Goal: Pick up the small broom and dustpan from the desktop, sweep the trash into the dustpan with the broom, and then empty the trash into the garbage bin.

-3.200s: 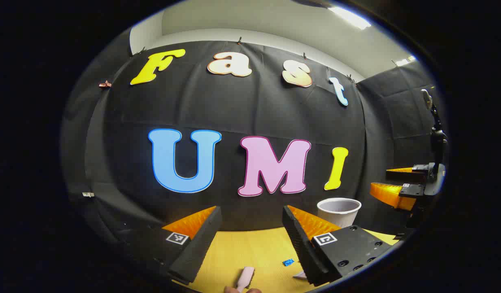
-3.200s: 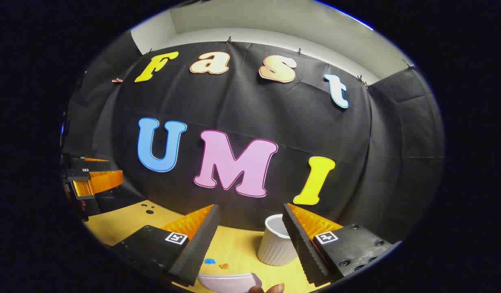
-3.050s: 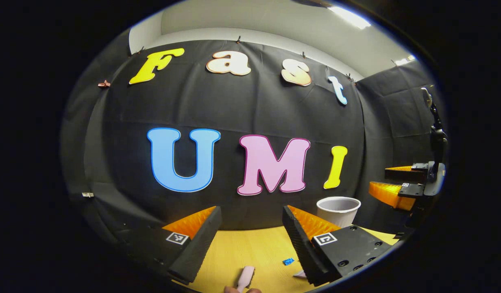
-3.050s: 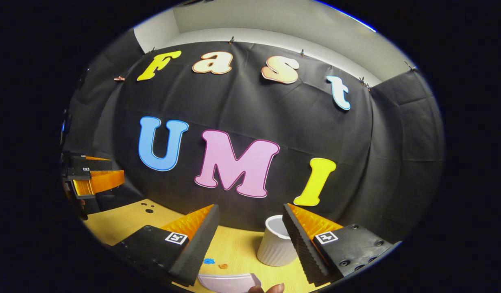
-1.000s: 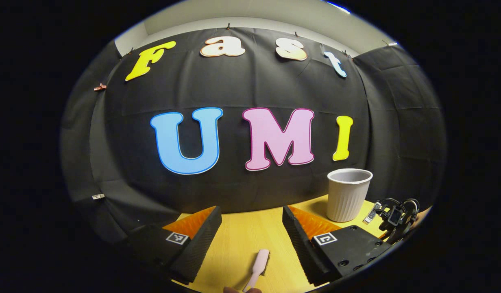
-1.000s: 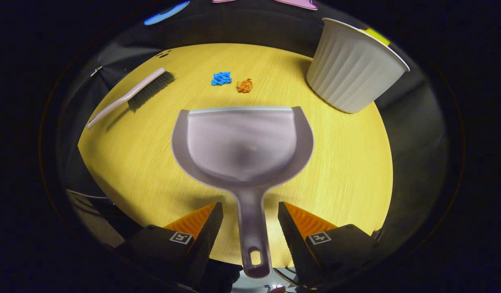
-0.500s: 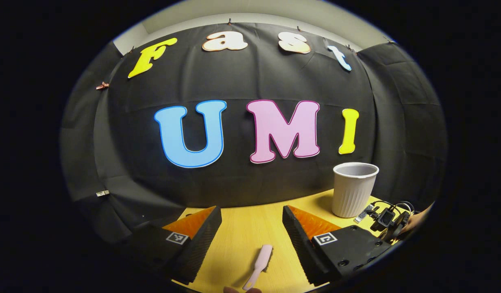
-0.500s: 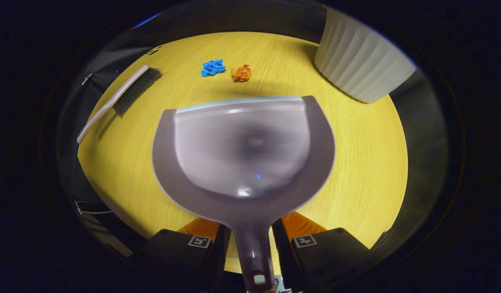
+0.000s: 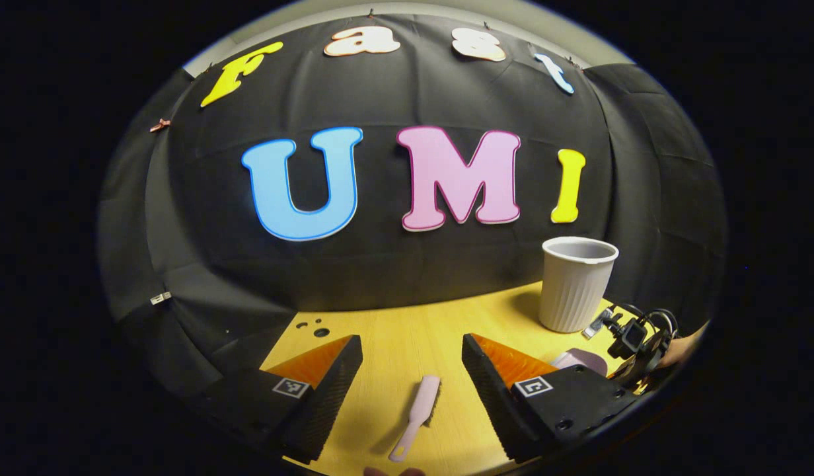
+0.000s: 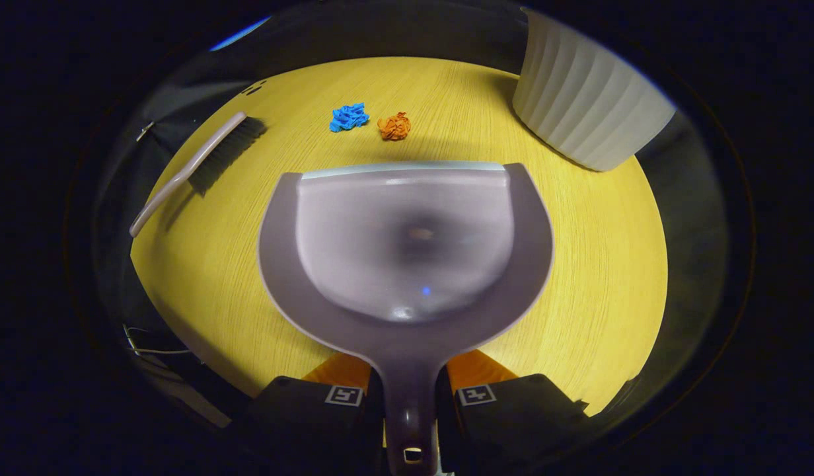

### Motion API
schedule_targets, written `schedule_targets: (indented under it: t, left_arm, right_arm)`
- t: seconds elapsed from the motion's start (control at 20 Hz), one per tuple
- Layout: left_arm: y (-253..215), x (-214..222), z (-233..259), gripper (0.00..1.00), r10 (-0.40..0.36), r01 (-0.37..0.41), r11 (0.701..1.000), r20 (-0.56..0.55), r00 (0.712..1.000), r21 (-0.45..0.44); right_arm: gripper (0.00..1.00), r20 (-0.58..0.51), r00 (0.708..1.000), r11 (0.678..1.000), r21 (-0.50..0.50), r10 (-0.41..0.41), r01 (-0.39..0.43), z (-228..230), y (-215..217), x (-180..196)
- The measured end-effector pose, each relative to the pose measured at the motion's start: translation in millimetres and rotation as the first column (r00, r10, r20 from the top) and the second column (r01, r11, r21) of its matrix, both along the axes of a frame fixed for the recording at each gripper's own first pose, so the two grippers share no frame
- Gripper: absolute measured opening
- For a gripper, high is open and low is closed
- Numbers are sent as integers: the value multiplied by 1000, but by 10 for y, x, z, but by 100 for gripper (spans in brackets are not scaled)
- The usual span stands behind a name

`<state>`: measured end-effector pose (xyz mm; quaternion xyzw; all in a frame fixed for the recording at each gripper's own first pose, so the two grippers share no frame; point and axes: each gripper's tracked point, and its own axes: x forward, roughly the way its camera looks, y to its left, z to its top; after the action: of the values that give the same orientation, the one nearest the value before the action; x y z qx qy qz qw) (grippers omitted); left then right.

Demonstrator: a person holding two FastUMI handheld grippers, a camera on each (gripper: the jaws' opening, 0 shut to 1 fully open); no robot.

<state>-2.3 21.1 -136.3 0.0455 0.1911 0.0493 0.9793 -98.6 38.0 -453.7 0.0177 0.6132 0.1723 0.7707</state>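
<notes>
1. Staged recording booth, lab-type setup, not a home.
2. Black cloth wall point(image 9: 407, 277) hangs right behind the bench point(image 9: 394, 334), clipped along its top edge, and wraps round both sides.
3. Bench is bare light wood with small drilled holes point(image 9: 314, 328) near its back-left corner.
4. Loose cabling point(image 10: 149, 347) hangs off the bench's near-left edge.

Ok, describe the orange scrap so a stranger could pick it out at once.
On the yellow wooden tabletop, look just past the front lip of the grey plastic dustpan. Two small crumpled scraps lie side by side there; the orange scrap is the one nearer the white ribbed bin, beside the blue scrap.
</notes>
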Motion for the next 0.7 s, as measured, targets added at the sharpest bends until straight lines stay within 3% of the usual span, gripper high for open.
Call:
schedule_targets:
  t: [0.2,0.35,0.65,0.7]
  left_arm:
    - [34,-26,-624,97,-50,50,999,-216,975,-5]
    - [139,-48,-1068,97,-66,75,997,-331,941,13]
    - [273,-131,-2114,94,-116,97,993,-582,805,-65]
    - [283,-133,-2223,94,-118,93,993,-609,784,-73]
  right_arm:
    - [32,61,998,1000,16,-18,17,239,-92,13]
    - [41,102,995,1000,8,12,-13,441,-191,-18]
    - [36,139,989,999,-3,54,-55,760,-341,-182]
    - [32,140,988,998,-6,60,-60,785,-359,-213]
